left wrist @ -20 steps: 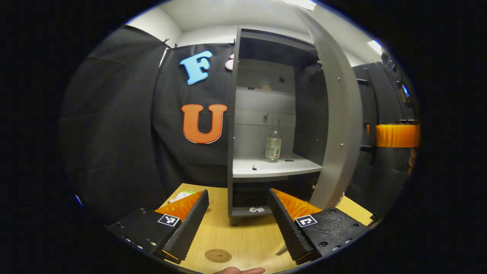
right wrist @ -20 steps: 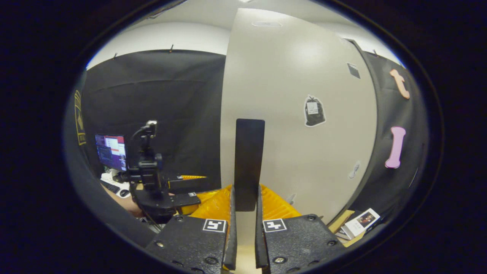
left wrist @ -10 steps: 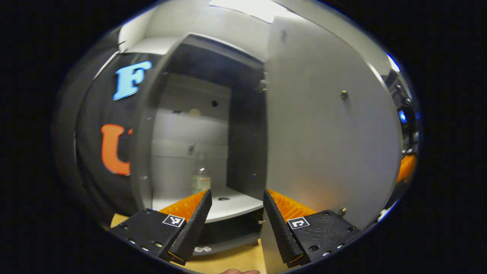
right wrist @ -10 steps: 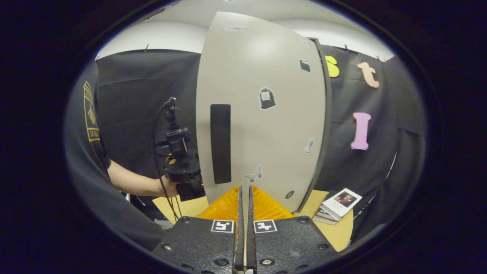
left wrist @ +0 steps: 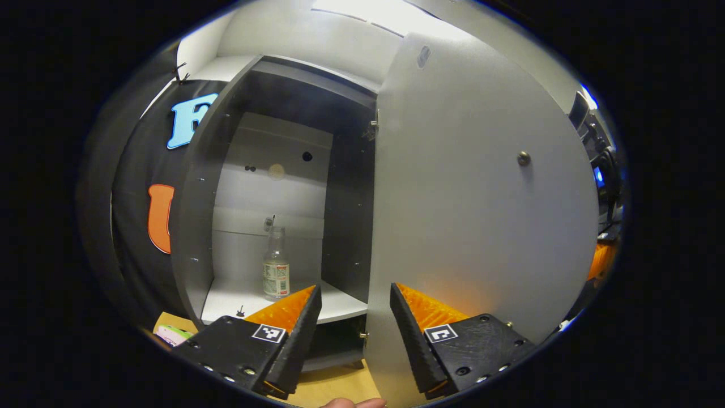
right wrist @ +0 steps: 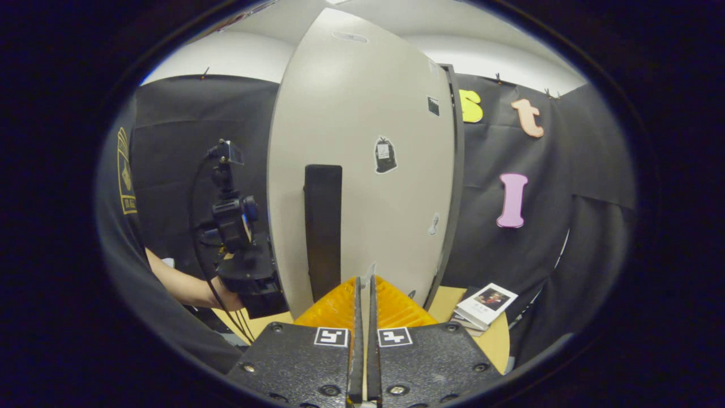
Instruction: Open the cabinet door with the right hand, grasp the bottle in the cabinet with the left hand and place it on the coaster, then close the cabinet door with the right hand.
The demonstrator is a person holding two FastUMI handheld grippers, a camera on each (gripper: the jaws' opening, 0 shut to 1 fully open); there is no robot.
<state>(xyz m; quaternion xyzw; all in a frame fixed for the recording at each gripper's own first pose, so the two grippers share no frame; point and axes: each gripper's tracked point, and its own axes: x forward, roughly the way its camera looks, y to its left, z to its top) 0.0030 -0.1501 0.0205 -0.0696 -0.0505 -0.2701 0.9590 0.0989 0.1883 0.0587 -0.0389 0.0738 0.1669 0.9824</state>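
Black cloth walls the booth around a grey cabinet [left wrist: 272,170] whose door [left wrist: 476,226] stands open. Lower left of centre, the bottle [left wrist: 276,271] stands upright on the shelf [left wrist: 226,297]. Left claw [left wrist: 354,334] gapes wide; right claw [right wrist: 364,334] is pinched narrow, gripping nothing, before the door's handle [right wrist: 323,226].

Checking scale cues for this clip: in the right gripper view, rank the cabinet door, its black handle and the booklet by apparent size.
1. cabinet door, by far the largest.
2. black handle, a tall strip on the door.
3. booklet; its visible area looks smaller than the handle's, though the fisheye edge may shrink it.
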